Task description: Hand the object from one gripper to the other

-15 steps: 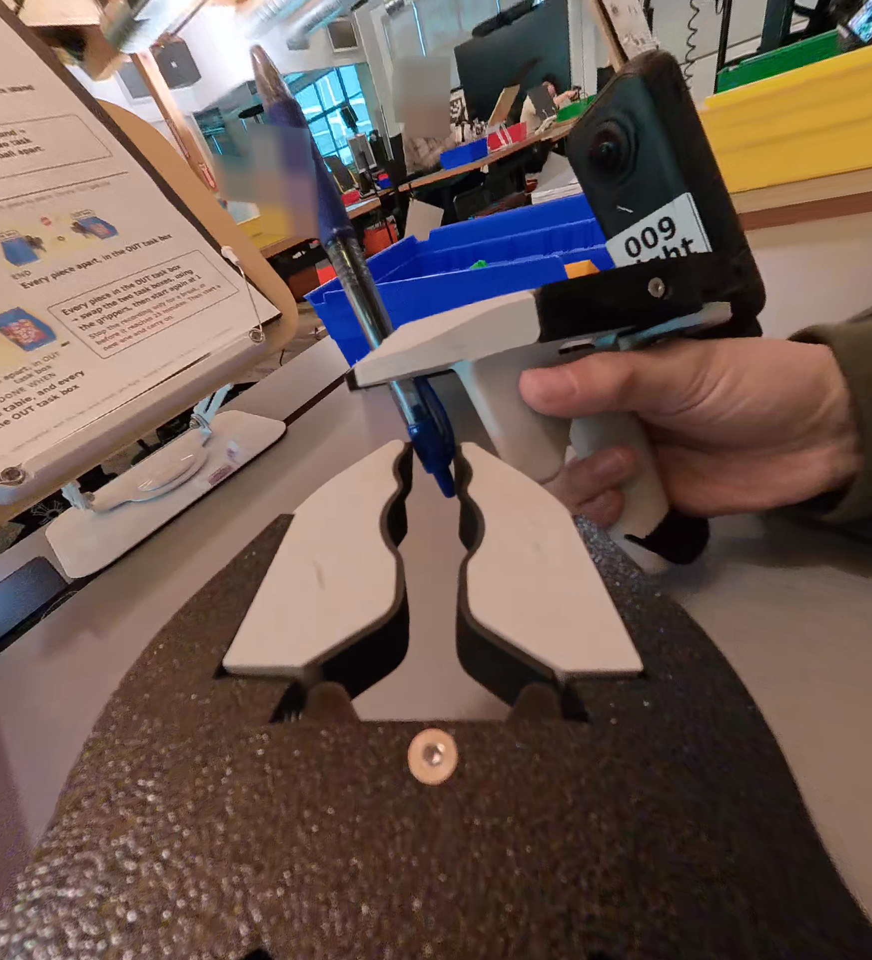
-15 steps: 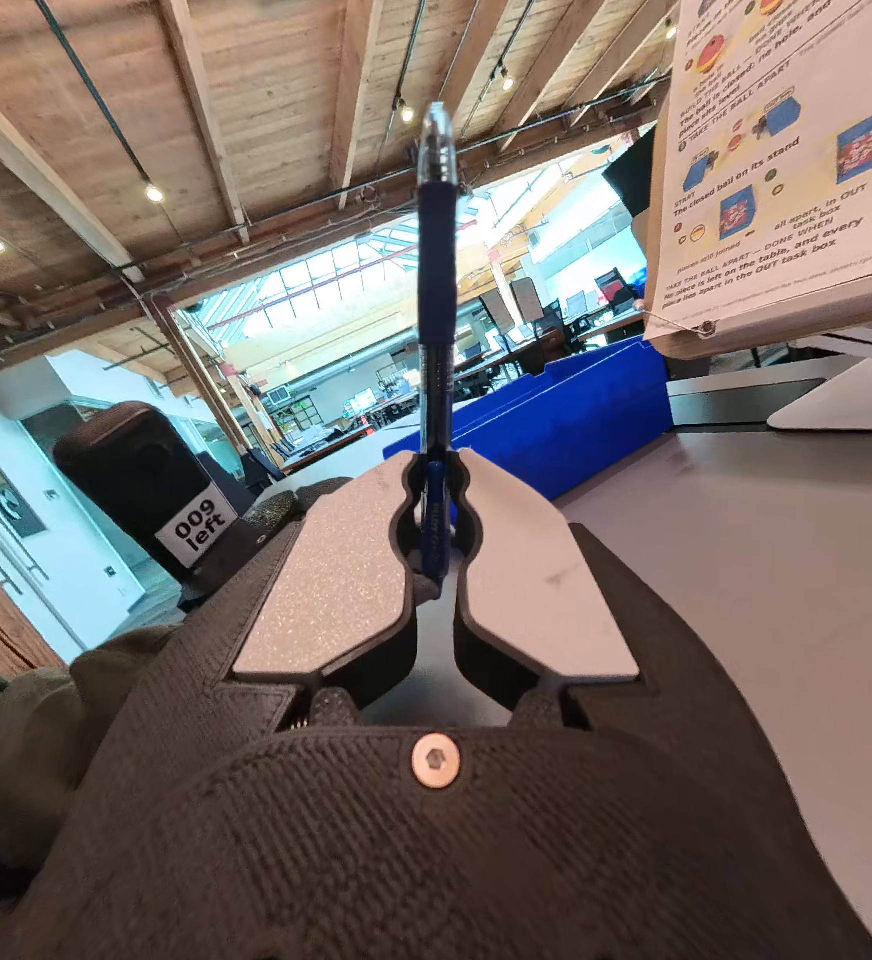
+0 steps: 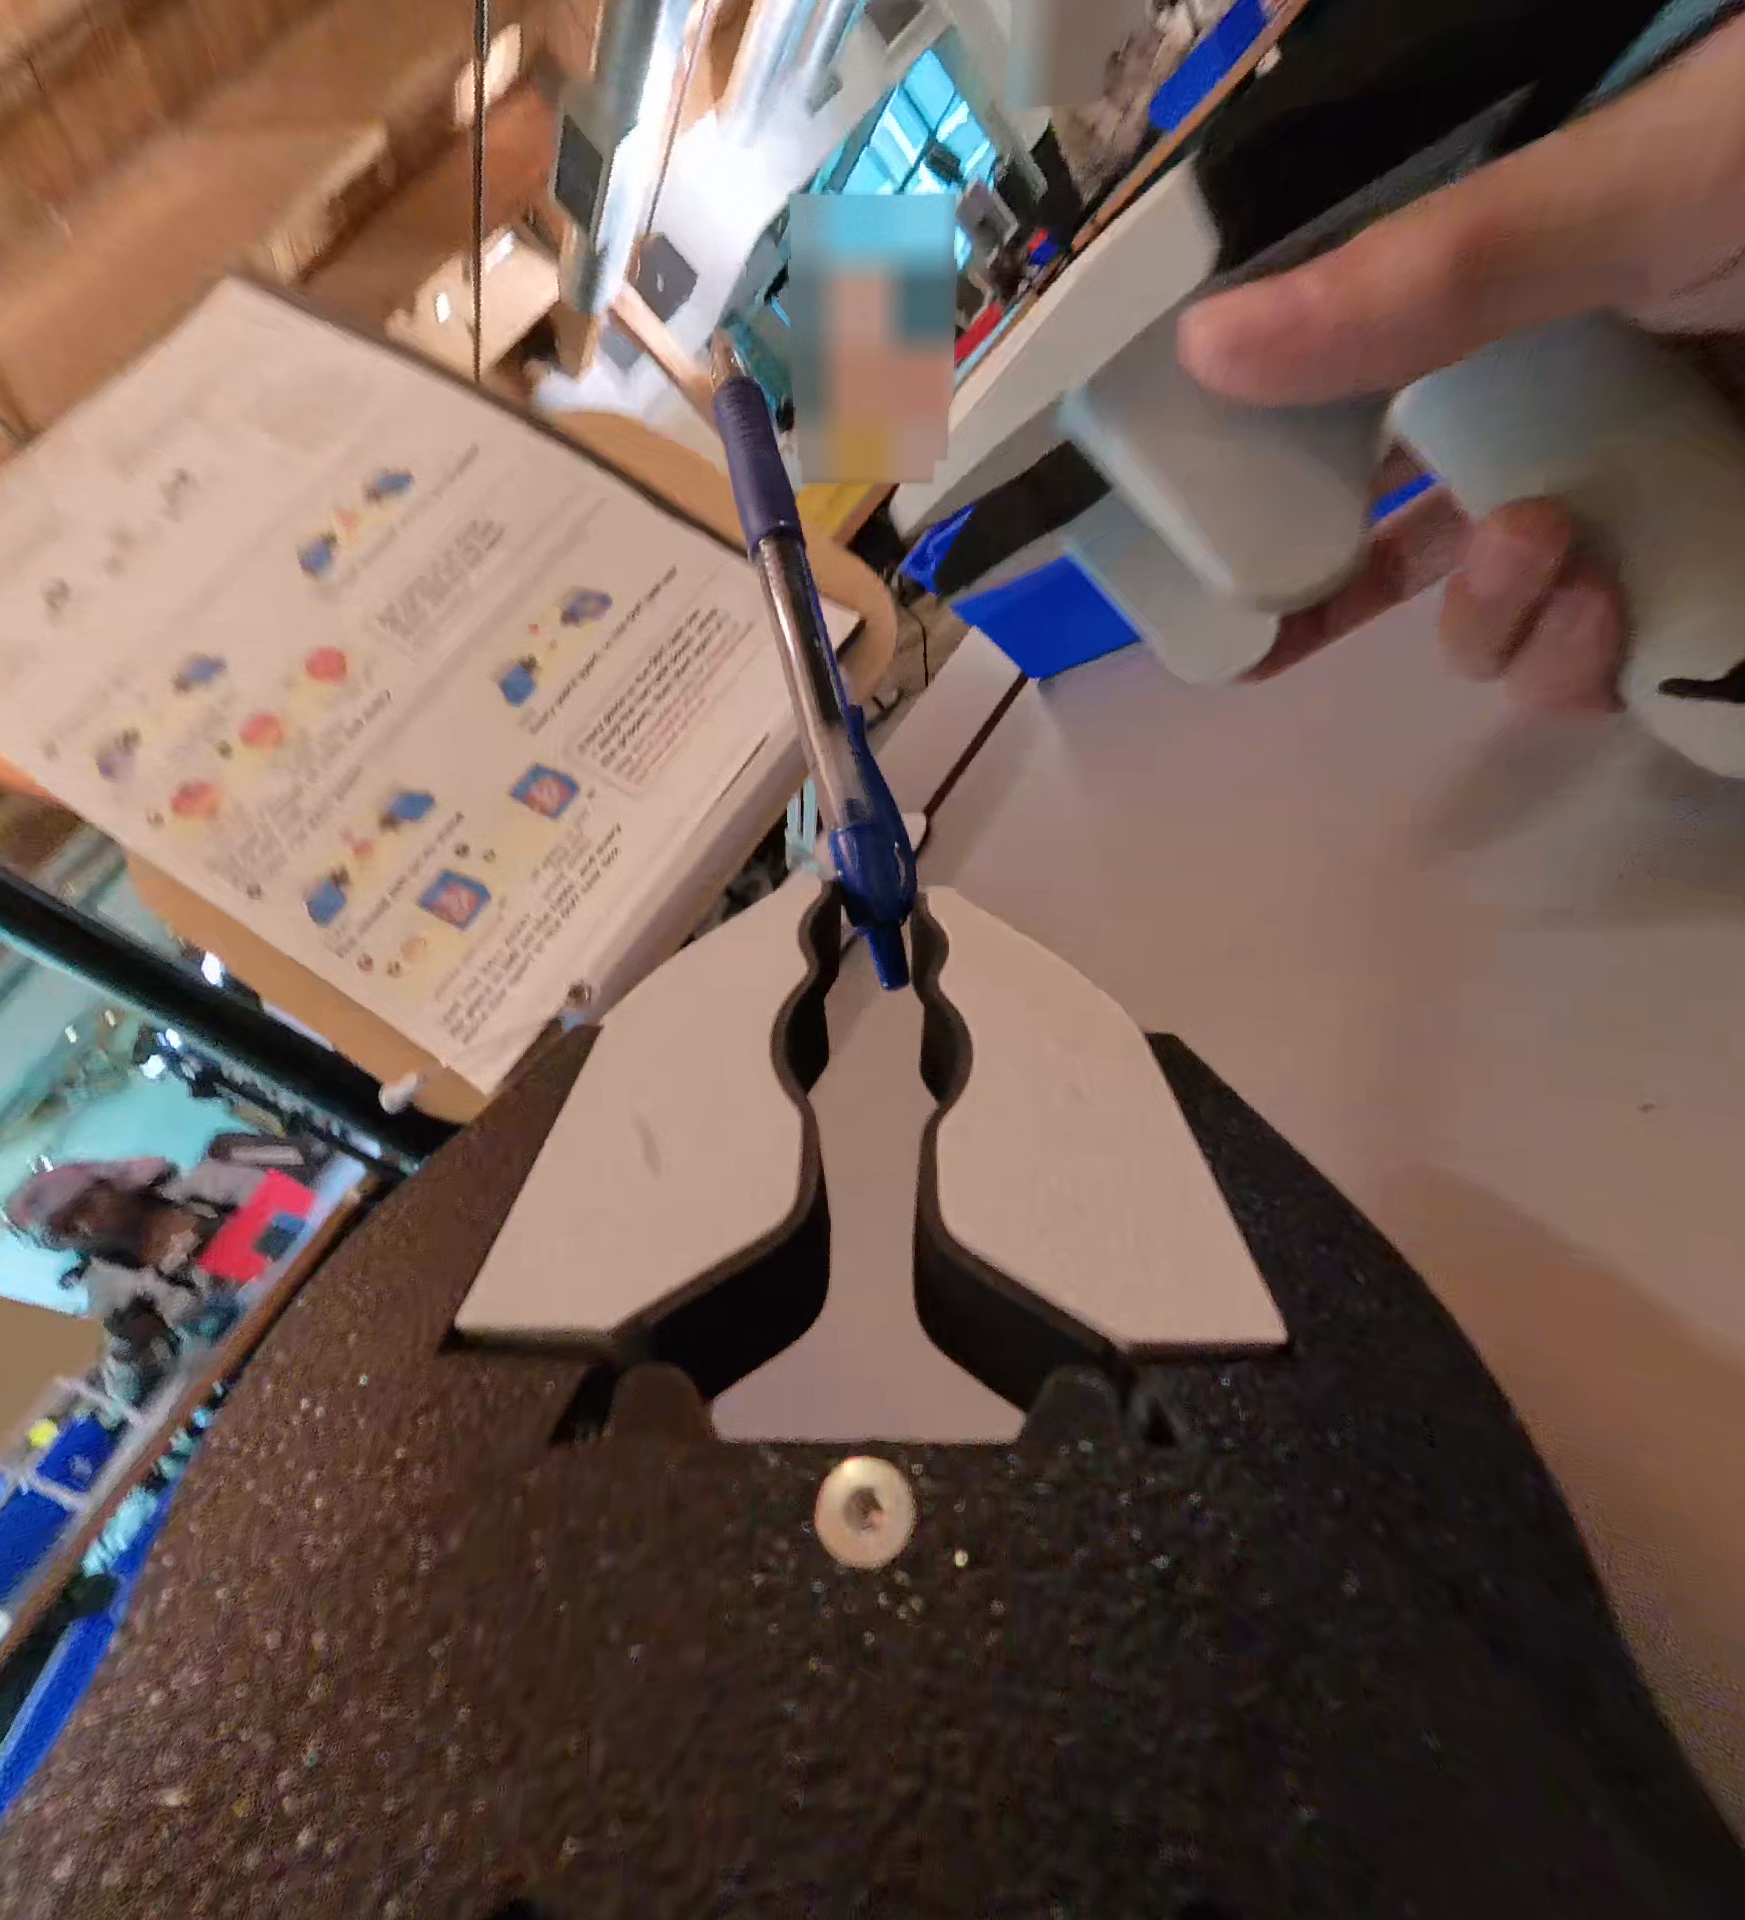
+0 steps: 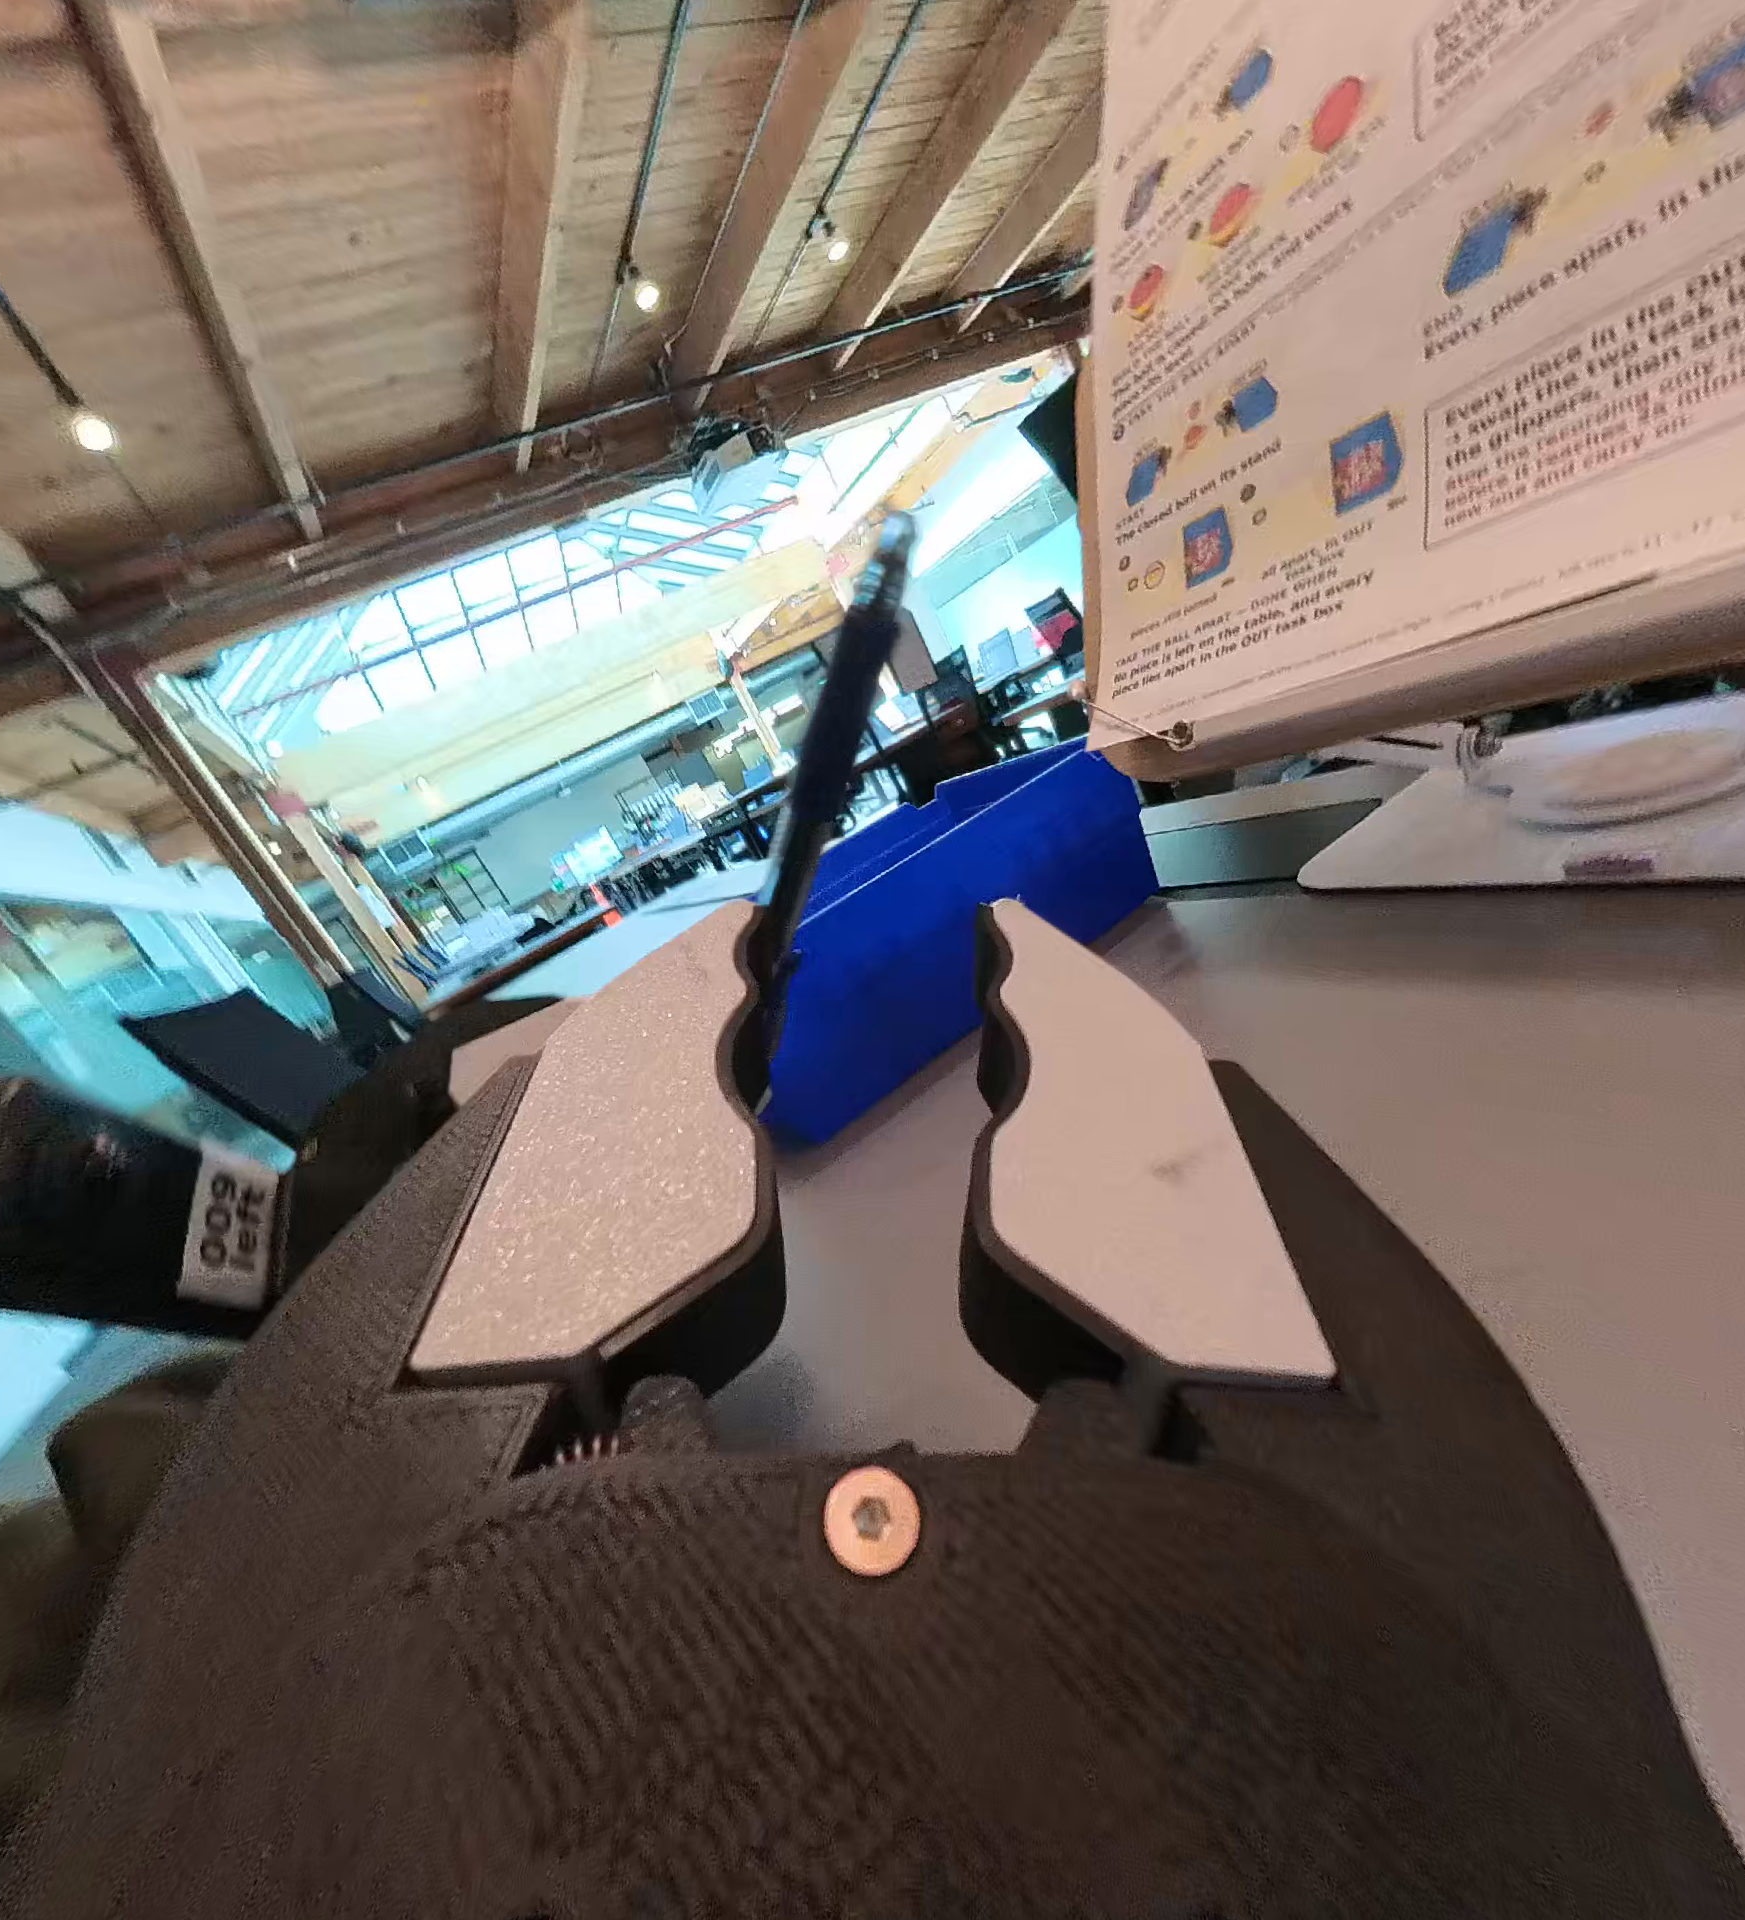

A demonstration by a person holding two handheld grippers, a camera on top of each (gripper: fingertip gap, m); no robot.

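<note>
Pinching the blue pen (image 3: pixel 826 717) only by its clicker end between the tips of the left gripper (image 3: pixel 873 935), tilted above the table (image 3: pixel 1315 987). Spread wide, holding nothing: right gripper (image 4: pixel 863 1023). Risking a pivot or slip from so shallow a hold.

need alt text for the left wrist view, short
The left tool pinches the clip end of a blue pen, which leans up and away. Upper right, a hand holds the other tool, blurred, clear of the pen.
</note>
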